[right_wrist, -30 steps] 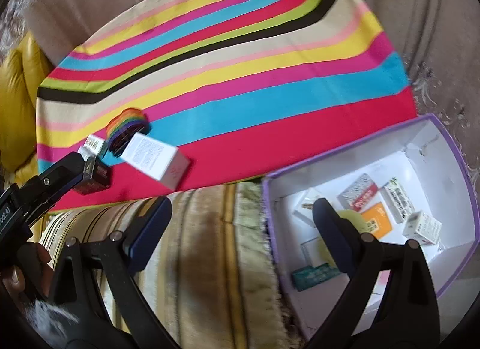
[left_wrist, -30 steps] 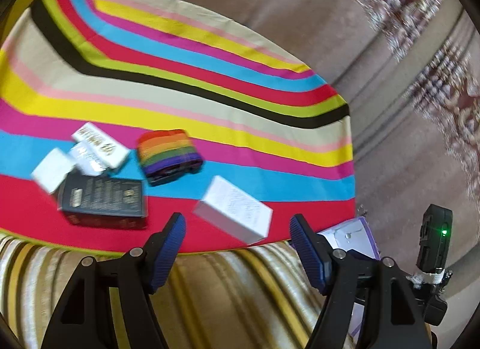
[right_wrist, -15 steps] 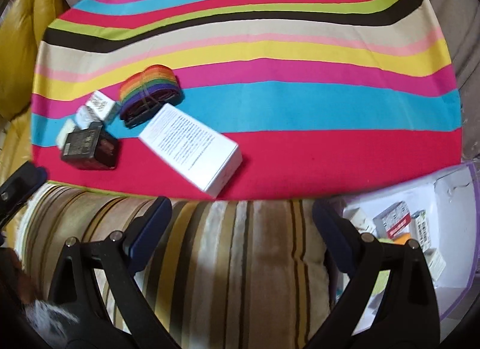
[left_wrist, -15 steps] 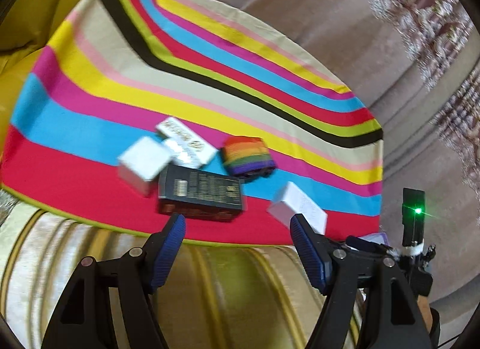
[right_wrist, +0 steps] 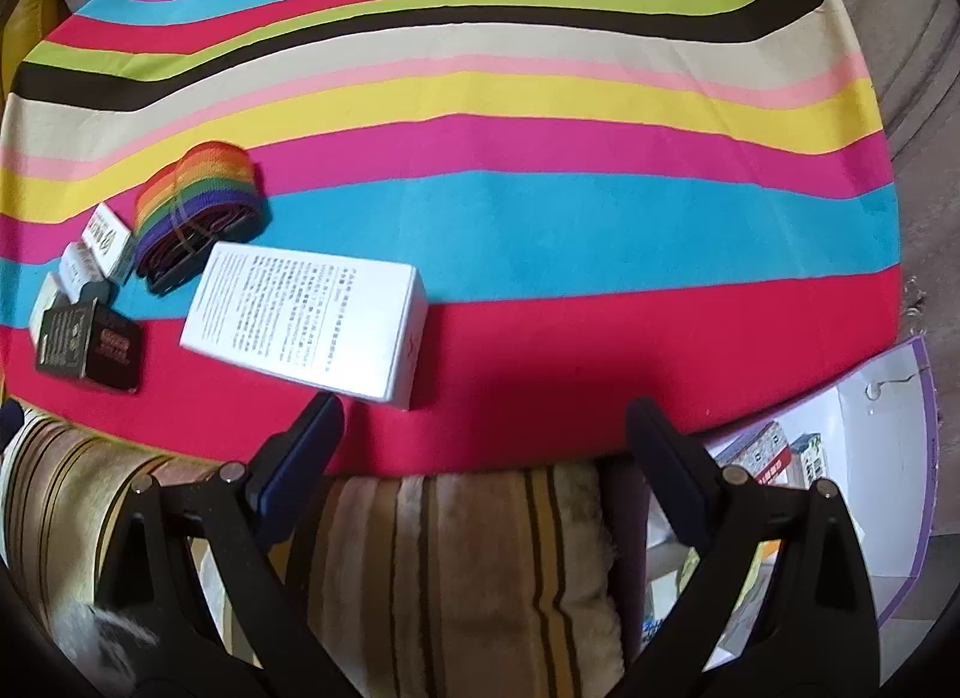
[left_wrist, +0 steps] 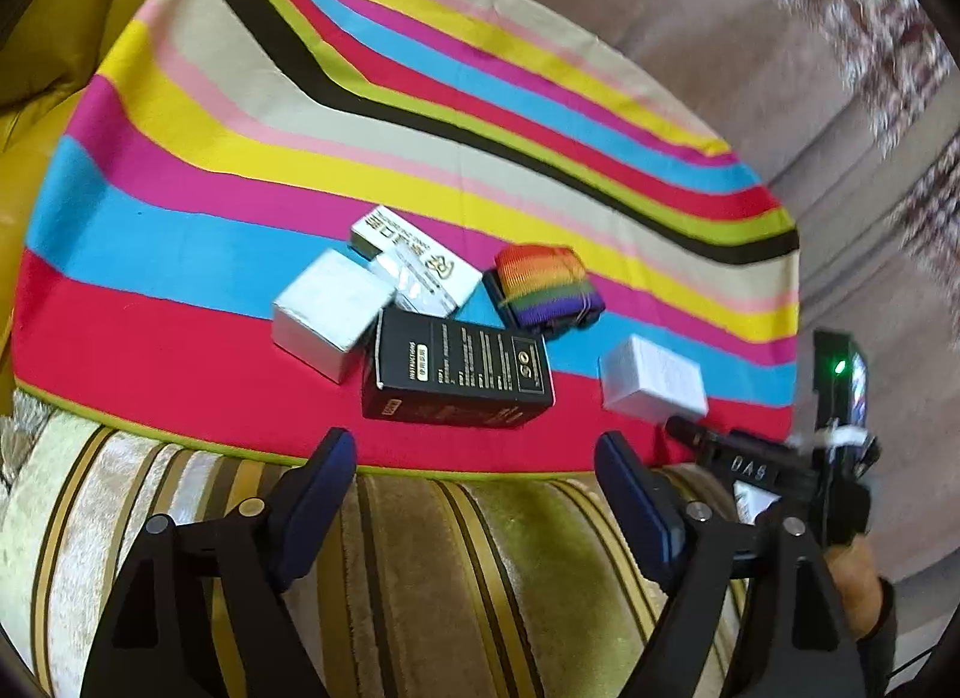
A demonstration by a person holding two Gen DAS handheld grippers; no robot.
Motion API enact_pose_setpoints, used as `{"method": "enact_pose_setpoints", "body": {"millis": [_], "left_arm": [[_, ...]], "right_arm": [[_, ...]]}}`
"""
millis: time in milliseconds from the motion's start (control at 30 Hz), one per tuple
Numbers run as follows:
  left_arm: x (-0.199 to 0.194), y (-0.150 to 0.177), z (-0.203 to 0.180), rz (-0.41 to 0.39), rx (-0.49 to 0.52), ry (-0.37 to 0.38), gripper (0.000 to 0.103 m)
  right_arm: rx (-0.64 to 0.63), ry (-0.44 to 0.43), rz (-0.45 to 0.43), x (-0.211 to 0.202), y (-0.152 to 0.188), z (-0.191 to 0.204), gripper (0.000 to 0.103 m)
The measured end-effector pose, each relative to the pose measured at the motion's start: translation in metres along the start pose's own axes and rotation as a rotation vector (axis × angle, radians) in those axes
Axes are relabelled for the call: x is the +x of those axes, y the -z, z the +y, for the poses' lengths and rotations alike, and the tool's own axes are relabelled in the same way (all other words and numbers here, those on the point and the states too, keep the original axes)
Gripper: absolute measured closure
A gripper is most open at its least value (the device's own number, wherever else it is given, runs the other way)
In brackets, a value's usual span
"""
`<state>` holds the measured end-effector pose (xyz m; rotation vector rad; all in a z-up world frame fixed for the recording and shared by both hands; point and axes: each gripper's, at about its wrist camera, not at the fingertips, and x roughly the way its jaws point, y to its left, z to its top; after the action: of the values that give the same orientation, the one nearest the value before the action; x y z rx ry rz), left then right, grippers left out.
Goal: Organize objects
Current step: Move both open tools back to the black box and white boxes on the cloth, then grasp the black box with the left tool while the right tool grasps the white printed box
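**Boxes and a rainbow strap on the striped cloth**

5 things lie near the cloth's (left_wrist: 180, 170) red front edge. A black box (left_wrist: 459, 374) with white print lies flat beside a plain white box (left_wrist: 327, 320), with a printed white carton (left_wrist: 414, 269) behind them. A rolled rainbow strap (left_wrist: 546, 287) sits to their right, then a long white box (right_wrist: 306, 323) covered in small text. The left gripper (left_wrist: 474, 488) is opening, nothing between its jaws. The right gripper (right_wrist: 483, 452) is spread wide, empty.
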<state>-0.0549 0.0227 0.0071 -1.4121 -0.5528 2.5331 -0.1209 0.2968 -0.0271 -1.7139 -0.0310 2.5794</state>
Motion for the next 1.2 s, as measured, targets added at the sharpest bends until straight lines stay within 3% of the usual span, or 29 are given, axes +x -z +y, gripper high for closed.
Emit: {"method": "enact_pose_setpoints", "body": {"millis": [200,367,667,1000,1100,1200], "left_arm": [[0.016,-0.009,-0.006,0.039,0.038,-0.093,0.017],[0.031,-0.014,-0.011,0.083,0.059,-0.115,0.016],[0.046,-0.021,-0.019,0.099,0.051,-0.145,0.005],[0.057,-0.025,-0.019,0.094,0.046,-0.173,0.006],[0.059,-0.024,-0.017,0.100,0.048,-0.175,0.013],[0.059,-0.024,-0.017,0.095,0.052,-0.174,0.013]], "right_arm": [[-0.010,-0.037,-0.028,-0.007,0.005,-0.001,0.007],[0.007,-0.142,-0.097,-0.024,0.010,0.004,0.003],[0.038,-0.140,-0.132,-0.029,0.007,0.010,0.001],[0.040,-0.131,-0.120,-0.024,-0.001,0.029,0.001],[0.037,-0.125,-0.120,-0.023,-0.002,0.033,0.001],[0.040,-0.117,-0.115,-0.021,-0.005,0.036,0.001]]}}
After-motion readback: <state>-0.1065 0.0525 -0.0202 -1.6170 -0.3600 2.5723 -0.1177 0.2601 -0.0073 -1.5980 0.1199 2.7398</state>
